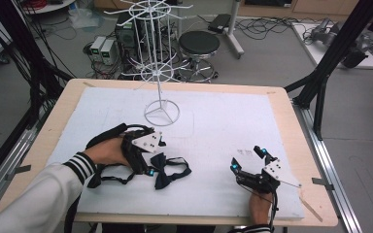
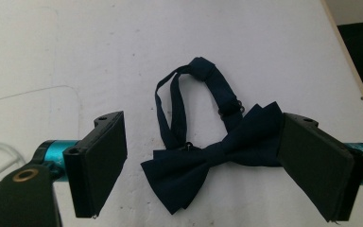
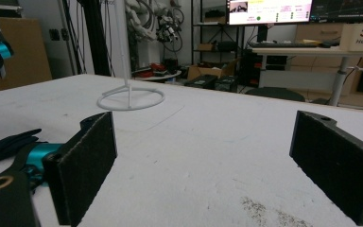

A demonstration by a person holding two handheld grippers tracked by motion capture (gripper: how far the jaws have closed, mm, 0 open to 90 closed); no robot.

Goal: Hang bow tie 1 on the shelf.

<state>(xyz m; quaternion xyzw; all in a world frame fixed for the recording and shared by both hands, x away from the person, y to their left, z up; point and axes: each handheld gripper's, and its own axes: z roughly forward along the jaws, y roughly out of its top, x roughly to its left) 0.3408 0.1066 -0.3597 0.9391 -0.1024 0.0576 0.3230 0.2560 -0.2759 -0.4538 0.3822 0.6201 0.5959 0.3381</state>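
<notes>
One bow tie (image 2: pixel 208 161) between spread left claw (image 2: pixel 203 165) jaws (pads not pressing); right claw (image 3: pixel 208 165) spread.

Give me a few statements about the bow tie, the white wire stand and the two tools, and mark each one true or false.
1. The bow tie lies flat on the white mat. True.
2. The left tool is clamped shut on the bow tie. False: its jaws stand open on either side of the bow, not pressing it.
3. The bow tie hangs on the white wire stand. False: the stand's hooks are bare and the tie lies on the mat.
4. The right tool is open with nothing between its jaws. True.
5. The bow tie is bright red. False: it is dark navy.
</notes>
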